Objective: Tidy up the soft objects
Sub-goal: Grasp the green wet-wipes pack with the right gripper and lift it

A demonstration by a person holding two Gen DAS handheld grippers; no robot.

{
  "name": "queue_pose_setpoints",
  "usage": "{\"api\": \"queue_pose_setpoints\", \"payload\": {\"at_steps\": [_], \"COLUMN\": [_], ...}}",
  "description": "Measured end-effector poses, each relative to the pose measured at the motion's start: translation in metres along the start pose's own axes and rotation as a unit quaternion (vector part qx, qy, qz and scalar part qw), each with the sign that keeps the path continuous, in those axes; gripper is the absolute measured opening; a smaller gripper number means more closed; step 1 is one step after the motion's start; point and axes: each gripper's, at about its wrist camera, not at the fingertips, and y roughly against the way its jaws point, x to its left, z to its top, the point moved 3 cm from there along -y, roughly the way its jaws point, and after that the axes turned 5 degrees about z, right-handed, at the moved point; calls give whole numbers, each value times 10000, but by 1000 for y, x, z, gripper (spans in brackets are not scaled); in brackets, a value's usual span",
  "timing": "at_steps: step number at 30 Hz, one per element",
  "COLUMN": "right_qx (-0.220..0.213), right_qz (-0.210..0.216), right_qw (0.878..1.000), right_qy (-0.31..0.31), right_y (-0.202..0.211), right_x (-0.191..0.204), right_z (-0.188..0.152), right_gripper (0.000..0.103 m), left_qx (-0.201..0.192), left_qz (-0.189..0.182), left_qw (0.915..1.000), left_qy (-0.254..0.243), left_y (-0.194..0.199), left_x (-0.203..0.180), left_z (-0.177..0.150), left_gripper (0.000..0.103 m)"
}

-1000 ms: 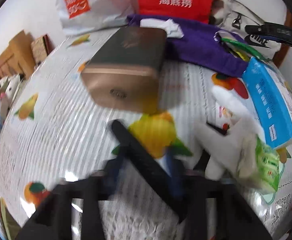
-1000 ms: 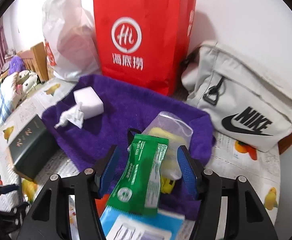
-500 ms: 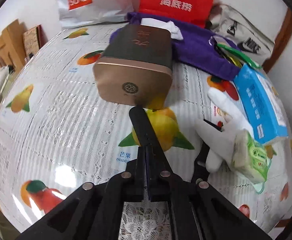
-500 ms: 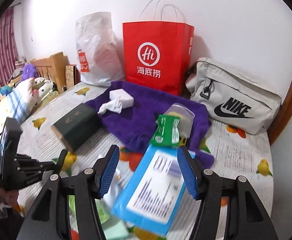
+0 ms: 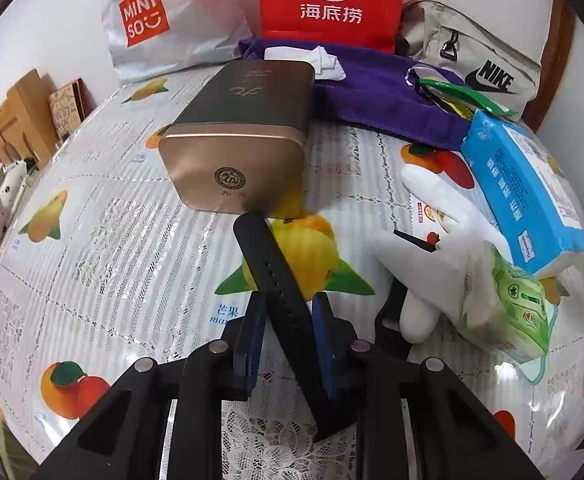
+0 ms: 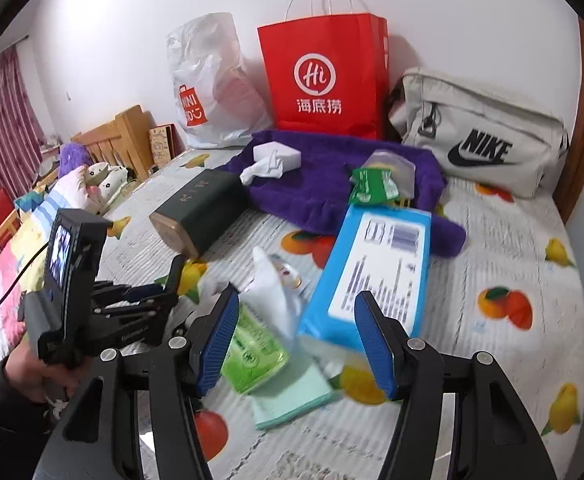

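Left gripper (image 5: 287,332): we see jaws parted around a black strap (image 5: 279,280) (contact unclear).
Right gripper (image 6: 296,336): spread, empty.
Risk: we may drop the strap.

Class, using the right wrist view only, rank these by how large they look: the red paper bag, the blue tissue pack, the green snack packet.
1. red paper bag; blue tissue pack looks similar, and it is nearer, so unsure.
2. green snack packet, clearly smallest.
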Motion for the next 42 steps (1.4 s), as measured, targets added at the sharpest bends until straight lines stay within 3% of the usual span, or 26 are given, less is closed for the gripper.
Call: {"api": "queue_pose_setpoints", "payload": {"at_steps": [1,4,5,6,8,9,13,15,18,21,23,27,33,37,40,42], "right_qx": [1,43,57,81,142,162,255,298,392,493,515,628,774,788,740,735], "right_qz": [4,94,118,160,214,242,459,516,555,517,445,234,131,135,29,-145], "right_qw": [10000,9998,9998,9996,9994,9993,9984,9981,9977,9974,9977,9977,9969,9968,9972,9971], "right_qy": [-33,-143,-180,-205,-219,-226,-195,-133,-6,-35,-60,-28,-3,22,55,160], "right_y": [0,1,1,0,-2,-3,-8,-13,-24,-36,-42,-56,-72,-78,-84,-87], "right_x": [-1,0,1,2,6,8,21,28,39,42,42,42,44,45,44,45], "right_z": [-2,-9,-12,-14,-18,-21,-30,-34,-38,-40,-40,-41,-40,-39,-40,-41], "right_gripper": [60,60,60,60,60,60,60,60,61,62,63,63,64,74,74,61], "left_qx": [10,-40,-136,-191,-336,-365,-271,-277,-346,-274,-202,-106,-24,-91,-122,-119], "left_qz": [-35,29,106,148,176,116,-343,-630,-476,-540,-372,-571,-758,-660,-647,-693], "left_qw": [10000,9999,9998,9996,9992,9992,9989,9974,9983,9982,9991,9982,9971,9978,9978,9975], "left_qy": [26,-154,-127,-135,-84,-90,140,211,-26,-16,26,137,108,-13,23,39], "left_y": [0,-4,-5,-6,-6,-6,-3,4,11,9,8,1,-5,-7,-7,-7], "left_x": [1,-8,-9,-10,-8,-6,10,15,14,19,26,39,29,21,22,23], "left_z": [0,3,4,4,5,6,7,7,4,2,-1,-6,-3,-2,-1,-1], "left_gripper": [26,43,44,43,25,24,19,7,6,6,6,9,9,9,9,8]}}
